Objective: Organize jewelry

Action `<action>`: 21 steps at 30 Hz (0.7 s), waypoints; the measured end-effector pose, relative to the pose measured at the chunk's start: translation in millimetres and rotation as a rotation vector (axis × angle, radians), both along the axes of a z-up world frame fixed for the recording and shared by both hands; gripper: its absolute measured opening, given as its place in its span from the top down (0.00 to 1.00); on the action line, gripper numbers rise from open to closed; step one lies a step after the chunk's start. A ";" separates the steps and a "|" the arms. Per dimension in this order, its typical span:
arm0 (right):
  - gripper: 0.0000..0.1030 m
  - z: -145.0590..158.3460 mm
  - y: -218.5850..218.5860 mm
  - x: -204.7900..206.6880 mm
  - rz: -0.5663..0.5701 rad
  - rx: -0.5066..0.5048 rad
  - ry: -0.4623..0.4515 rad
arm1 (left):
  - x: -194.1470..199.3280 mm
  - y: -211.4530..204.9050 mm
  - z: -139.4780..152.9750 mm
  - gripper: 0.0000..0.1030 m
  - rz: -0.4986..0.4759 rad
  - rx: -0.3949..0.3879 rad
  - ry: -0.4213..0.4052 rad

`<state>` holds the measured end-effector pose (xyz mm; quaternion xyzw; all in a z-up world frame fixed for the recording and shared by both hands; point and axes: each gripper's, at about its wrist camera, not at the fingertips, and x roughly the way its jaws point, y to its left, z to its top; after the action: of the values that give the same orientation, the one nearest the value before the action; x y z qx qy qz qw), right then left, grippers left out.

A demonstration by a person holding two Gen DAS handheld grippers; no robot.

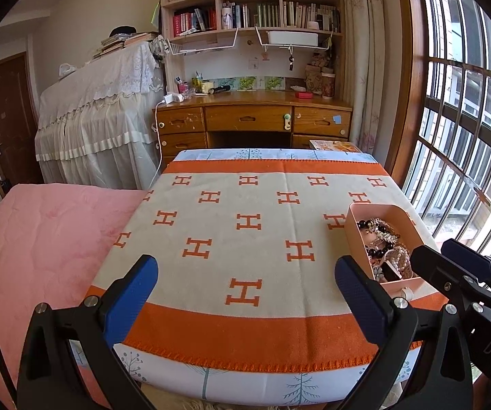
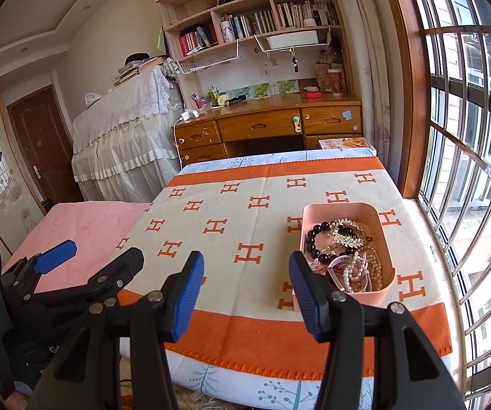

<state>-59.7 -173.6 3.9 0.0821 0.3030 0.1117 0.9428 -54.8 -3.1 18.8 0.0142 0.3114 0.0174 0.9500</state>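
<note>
A pink tray [image 2: 341, 210] sits on the right of the table's orange-and-cream H-pattern cloth [image 2: 245, 225]. It holds a tangle of jewelry [image 2: 344, 253]: a black bead bracelet, pearl strands, a silver leaf piece and a watch. The tray also shows in the left wrist view [image 1: 378, 213] with the jewelry [image 1: 383, 246]. My right gripper [image 2: 245, 273] is open and empty, just left of the tray's near end. My left gripper [image 1: 245, 273] is open and empty over the near middle of the cloth. It also appears in the right wrist view [image 2: 98, 251].
A pink bed [image 1: 40, 239] adjoins the table on the left. A wooden desk [image 1: 255, 116] and bookshelf stand behind. A barred window [image 2: 467, 171] runs along the right. A lace-covered piece of furniture [image 1: 98, 109] stands at the back left.
</note>
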 end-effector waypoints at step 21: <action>0.49 2.0 1.9 -0.4 -0.026 -0.011 -0.010 | 7.7 -1.3 -2.4 0.01 -0.023 -0.029 0.018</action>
<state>-60.1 -171.7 5.9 0.0802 0.2977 0.0984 0.9462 -47.1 -4.4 16.4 0.0039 0.3199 0.0019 0.9474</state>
